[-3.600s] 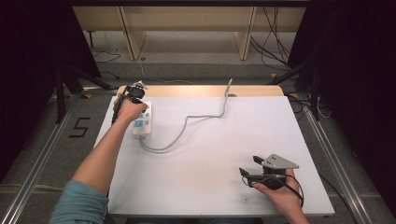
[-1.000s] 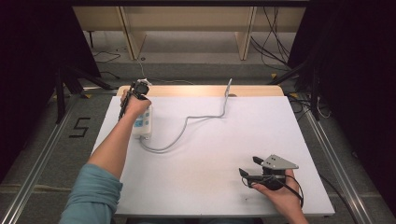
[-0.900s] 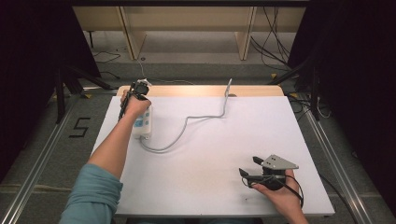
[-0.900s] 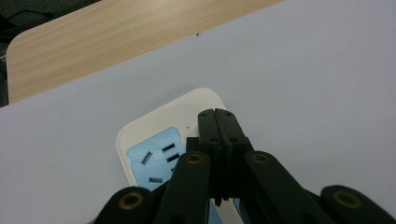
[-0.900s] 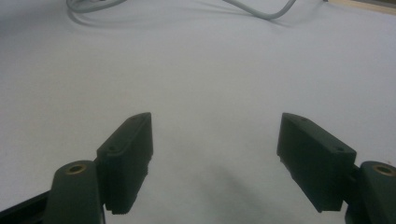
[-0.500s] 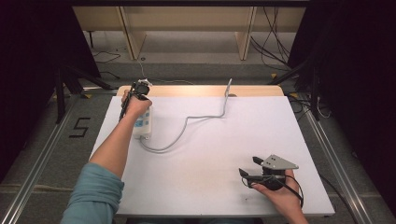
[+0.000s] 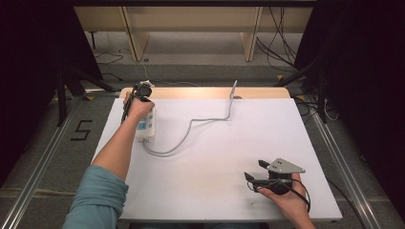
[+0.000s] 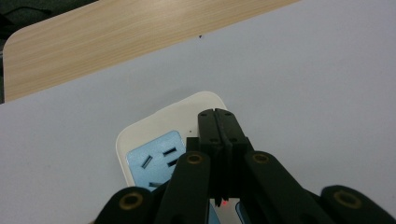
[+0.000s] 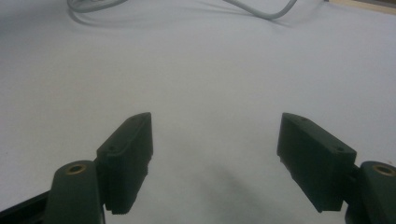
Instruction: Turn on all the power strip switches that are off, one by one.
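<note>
A white power strip (image 7: 147, 128) with blue sockets lies at the table's far left; its grey cable (image 7: 191, 125) snakes off to the far edge. My left gripper (image 7: 141, 113) is held over the strip's far end, mostly behind the hand. In the left gripper view the strip (image 8: 154, 135) lies right under my left gripper (image 8: 218, 114), whose jaws are shut with nothing between them. A small red light (image 8: 224, 203) glows below them. My right gripper (image 7: 253, 170) rests near the front right of the table. It stands open (image 9: 215, 135) over bare white surface.
The white table top (image 7: 229, 157) has a wooden strip (image 7: 200, 93) along its far edge, where the cable end sticks up (image 7: 234, 88). Metal rails run along both sides on the floor. A loop of cable (image 9: 261, 11) lies well ahead of the right gripper.
Since the oldest frame the left forearm has swung inward and the left gripper has tipped more upright over the strip. Over the last second nothing has moved.
</note>
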`<move>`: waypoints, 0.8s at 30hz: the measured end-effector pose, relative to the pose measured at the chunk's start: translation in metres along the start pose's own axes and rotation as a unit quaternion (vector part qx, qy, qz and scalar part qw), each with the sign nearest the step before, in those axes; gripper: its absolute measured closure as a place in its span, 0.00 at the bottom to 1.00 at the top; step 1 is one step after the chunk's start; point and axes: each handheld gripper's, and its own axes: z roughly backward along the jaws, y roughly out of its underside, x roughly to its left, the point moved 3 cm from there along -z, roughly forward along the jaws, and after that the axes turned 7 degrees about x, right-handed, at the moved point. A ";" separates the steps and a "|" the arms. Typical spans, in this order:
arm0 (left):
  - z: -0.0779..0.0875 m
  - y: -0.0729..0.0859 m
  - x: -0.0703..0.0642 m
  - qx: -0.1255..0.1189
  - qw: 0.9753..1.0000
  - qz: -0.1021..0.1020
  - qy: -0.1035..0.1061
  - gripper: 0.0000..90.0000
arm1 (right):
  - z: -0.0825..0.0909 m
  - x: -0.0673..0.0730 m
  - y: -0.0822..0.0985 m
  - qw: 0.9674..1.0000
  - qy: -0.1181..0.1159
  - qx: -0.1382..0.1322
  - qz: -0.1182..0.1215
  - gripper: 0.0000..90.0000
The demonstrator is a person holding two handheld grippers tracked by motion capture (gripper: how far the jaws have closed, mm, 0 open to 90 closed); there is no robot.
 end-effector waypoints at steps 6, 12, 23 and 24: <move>-0.001 0.000 -0.001 0.002 1.000 -0.006 -0.004 1.00 | -0.001 0.000 0.000 1.000 -0.001 0.002 0.002 0.31; -0.002 0.000 -0.003 0.009 1.000 -0.006 -0.022 1.00 | -0.001 0.000 0.000 1.000 0.000 0.001 0.003 0.31; 0.001 -0.002 0.000 -0.001 1.000 0.000 -0.013 1.00 | 0.001 -0.001 -0.001 1.000 0.001 -0.004 0.001 0.31; 0.002 -0.003 0.000 -0.006 1.000 0.003 -0.006 1.00 | 0.000 0.000 -0.001 1.000 0.000 -0.002 0.002 0.31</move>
